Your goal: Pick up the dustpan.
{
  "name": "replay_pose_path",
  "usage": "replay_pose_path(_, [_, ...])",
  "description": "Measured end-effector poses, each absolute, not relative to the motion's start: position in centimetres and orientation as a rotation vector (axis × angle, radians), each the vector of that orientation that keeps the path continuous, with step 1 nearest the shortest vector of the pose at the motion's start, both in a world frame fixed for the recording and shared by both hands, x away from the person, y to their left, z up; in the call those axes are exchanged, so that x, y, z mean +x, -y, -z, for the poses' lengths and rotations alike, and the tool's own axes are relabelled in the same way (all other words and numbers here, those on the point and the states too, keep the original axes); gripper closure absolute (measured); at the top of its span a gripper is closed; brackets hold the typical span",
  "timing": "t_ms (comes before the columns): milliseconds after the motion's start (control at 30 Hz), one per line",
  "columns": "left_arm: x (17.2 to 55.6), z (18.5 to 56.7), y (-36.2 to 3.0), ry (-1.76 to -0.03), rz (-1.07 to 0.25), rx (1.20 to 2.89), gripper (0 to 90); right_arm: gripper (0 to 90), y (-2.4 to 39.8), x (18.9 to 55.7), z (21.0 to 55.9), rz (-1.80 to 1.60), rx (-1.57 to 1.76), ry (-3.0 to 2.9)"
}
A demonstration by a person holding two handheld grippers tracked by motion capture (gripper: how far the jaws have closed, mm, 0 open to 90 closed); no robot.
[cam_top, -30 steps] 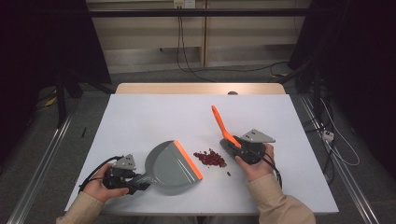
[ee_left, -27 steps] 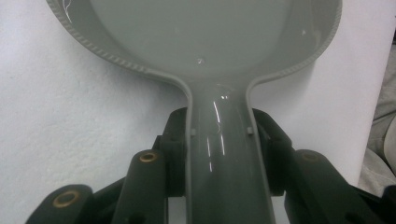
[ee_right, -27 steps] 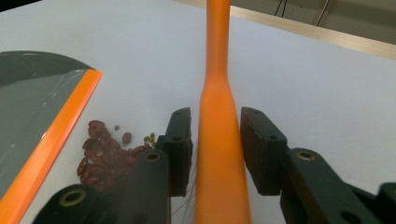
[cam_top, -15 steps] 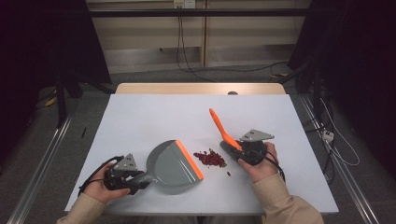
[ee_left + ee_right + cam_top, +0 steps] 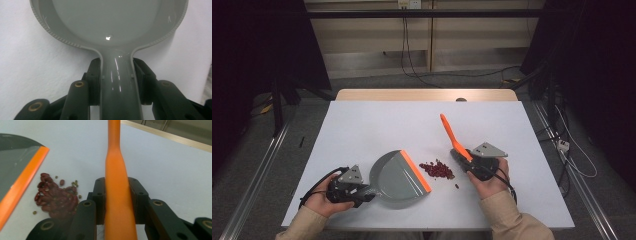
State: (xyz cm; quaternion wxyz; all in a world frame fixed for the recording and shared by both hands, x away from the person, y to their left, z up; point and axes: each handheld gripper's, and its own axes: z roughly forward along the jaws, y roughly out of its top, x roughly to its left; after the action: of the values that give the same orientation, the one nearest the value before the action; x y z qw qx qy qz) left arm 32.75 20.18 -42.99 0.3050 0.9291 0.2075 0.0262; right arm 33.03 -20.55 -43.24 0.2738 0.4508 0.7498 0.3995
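Left hand-held gripper [image 5: 362, 192]: clamped on the grey handle of the dustpan [image 5: 399, 175], near left of the table [image 5: 362, 125].
Right hand-held gripper [image 5: 464, 161]: clamped on the orange handle of the brush [image 5: 451, 135], which slants up and away, near right.
Dustpan: flat on the table, orange lip facing right.
Beans [image 5: 438, 170]: red pile between lip and brush, just right of the lip.

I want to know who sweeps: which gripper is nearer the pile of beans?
Right. The right gripper sits just right of the beans; the left gripper is well left, past the dustpan.
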Motion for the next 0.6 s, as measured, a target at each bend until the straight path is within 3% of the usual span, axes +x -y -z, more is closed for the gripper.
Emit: replay_pose_path(600, [32.5,42.8,-17.7,-0.488,0.021,2.485,62.2,71.3,16.5,32.1,43.7,-1.104,1.168,-2.002])
